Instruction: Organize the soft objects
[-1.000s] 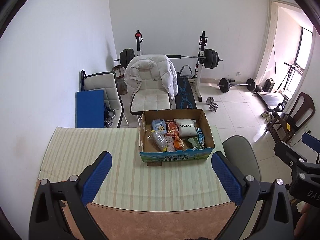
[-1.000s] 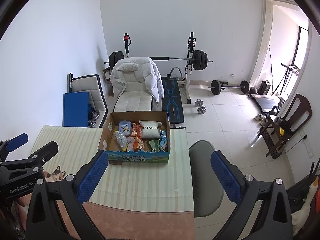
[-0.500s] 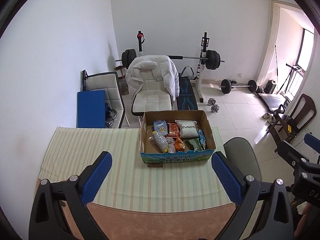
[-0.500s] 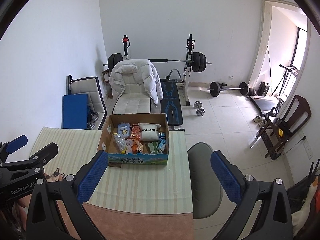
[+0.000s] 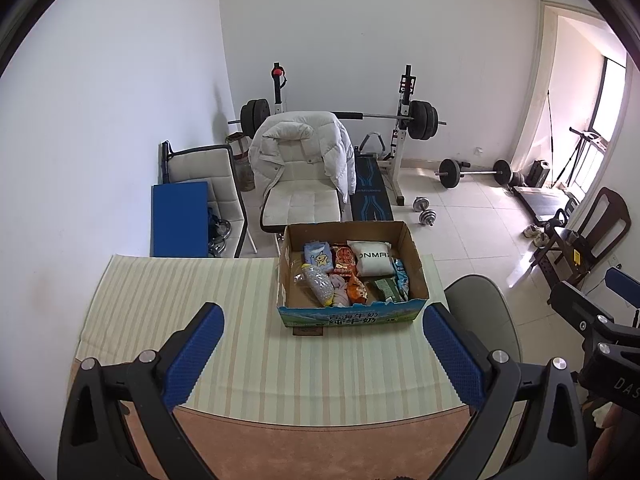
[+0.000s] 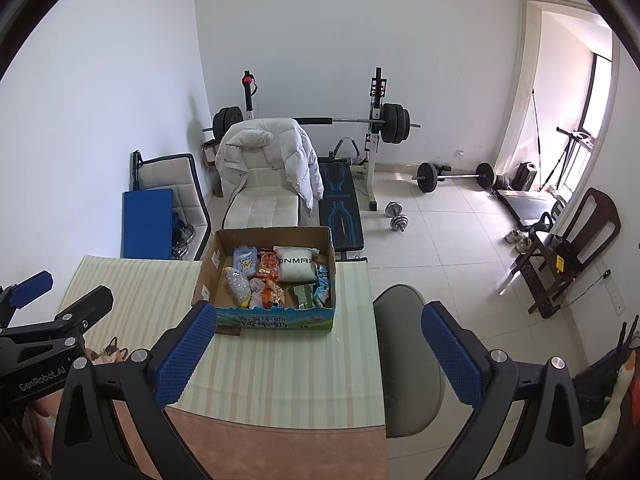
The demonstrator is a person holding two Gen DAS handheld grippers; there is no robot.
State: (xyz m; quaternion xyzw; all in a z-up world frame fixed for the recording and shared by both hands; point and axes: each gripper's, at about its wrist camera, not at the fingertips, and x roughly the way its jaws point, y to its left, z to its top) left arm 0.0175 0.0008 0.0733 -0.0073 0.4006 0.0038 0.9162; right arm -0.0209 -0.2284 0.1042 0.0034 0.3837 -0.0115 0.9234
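An open cardboard box (image 5: 410, 248) stands at the far right of the striped table mat (image 5: 180, 304); it also shows in the right wrist view (image 6: 224, 240). It holds several soft packs: a white pillow pack (image 5: 374, 260), a blue pouch (image 5: 318, 257), red snack bags (image 5: 344, 259), a clear bag (image 5: 318, 285). My left gripper (image 5: 324, 354) is open and empty, high above the table's near side. My right gripper (image 6: 320, 354) is open and empty, above the table's right edge.
A grey chair (image 6: 408, 356) stands right of the table. Behind the table are a white chair with a down jacket (image 5: 304, 168), a blue pad (image 5: 180, 218), a weight bench with barbell (image 5: 372, 196) and dumbbells (image 5: 426, 212) on the tiled floor.
Both grippers have risen and pulled back slightly; the box sits a little lower and smaller in view. Both stay open and empty.
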